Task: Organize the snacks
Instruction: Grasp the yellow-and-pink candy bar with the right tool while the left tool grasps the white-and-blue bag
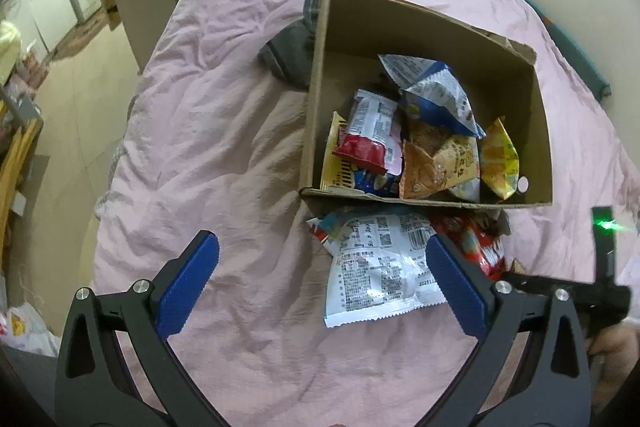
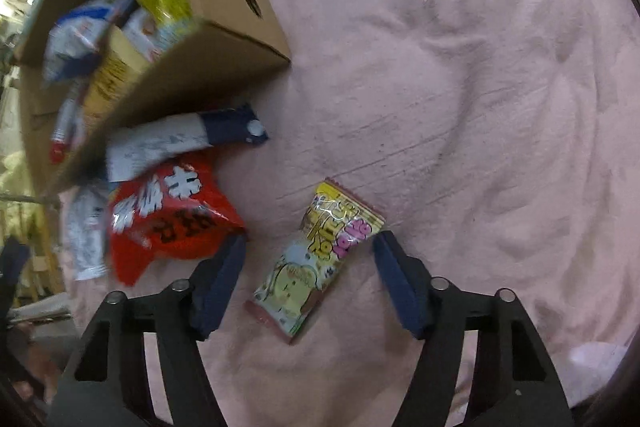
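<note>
Box: the cardboard box (image 1: pixel 424 99) sits on the pink bed (image 1: pixel 224 155); several snack bags already lie inside it

Left outside: a white packet (image 1: pixel 380 267) and a red packet (image 2: pixel 172 215) lie on the bed against the box's near wall; a yellow packet (image 2: pixel 316 259) lies apart from them

My left gripper (image 1: pixel 322 287): jaws spread wide, holding nothing, above the bed beside the white packet

My right gripper (image 2: pixel 310 287): jaws partly spread around the yellow packet; pads not yet pressing it

Progress: I judge it well along; three packets at least remain to be boxed
</note>
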Motion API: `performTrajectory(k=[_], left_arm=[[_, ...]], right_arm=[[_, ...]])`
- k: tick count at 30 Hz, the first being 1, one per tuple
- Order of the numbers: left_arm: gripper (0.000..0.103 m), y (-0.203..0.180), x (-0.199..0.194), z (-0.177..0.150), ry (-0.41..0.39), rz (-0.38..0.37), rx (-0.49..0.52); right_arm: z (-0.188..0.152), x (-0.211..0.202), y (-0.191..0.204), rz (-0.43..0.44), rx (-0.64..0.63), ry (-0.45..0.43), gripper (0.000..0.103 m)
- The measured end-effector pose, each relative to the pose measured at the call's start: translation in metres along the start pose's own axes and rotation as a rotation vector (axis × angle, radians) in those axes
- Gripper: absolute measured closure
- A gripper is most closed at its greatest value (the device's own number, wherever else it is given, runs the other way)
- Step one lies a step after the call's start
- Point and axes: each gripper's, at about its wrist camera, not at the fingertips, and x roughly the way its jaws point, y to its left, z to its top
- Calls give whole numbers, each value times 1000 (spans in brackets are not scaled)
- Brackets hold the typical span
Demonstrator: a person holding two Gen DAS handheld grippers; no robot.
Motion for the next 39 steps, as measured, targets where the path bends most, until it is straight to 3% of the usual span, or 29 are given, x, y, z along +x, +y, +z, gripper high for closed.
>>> performTrajectory(k=[2,7,12,17,20,24,27,30,35,39], left_arm=[[1,2,3,2,16,-18,-27],[1,-17,26,2,103,-33,7],[1,-44,48,1,160,3,91],[1,-57,72,6,201,35,75],[1,-70,84,3,209,71,117],[1,-78,106,-9,296,71,131],[2,-75,107,-15,277,77,124],[10,-73,104,-20,267,72,127],[37,-66,88,-28,234,89,131],[43,-60,70,-36,212,99,126]], right_arm=[[-1,2,4,-54,-37,-3,58],[-7,-9,6,-64,-85,-52,76],[-12,-37,-4,16,-56,-130,76],[-17,-62,-11,89,-38,-206,76],[-14,-70,-14,123,-16,-222,76],[-9,-78,-17,163,-10,-233,76],[-4,-74,-12,188,-17,-233,76],[-2,-72,-5,206,-30,-235,76],[-3,-76,5,226,-48,-243,76],[-4,-87,4,244,-43,-279,76]])
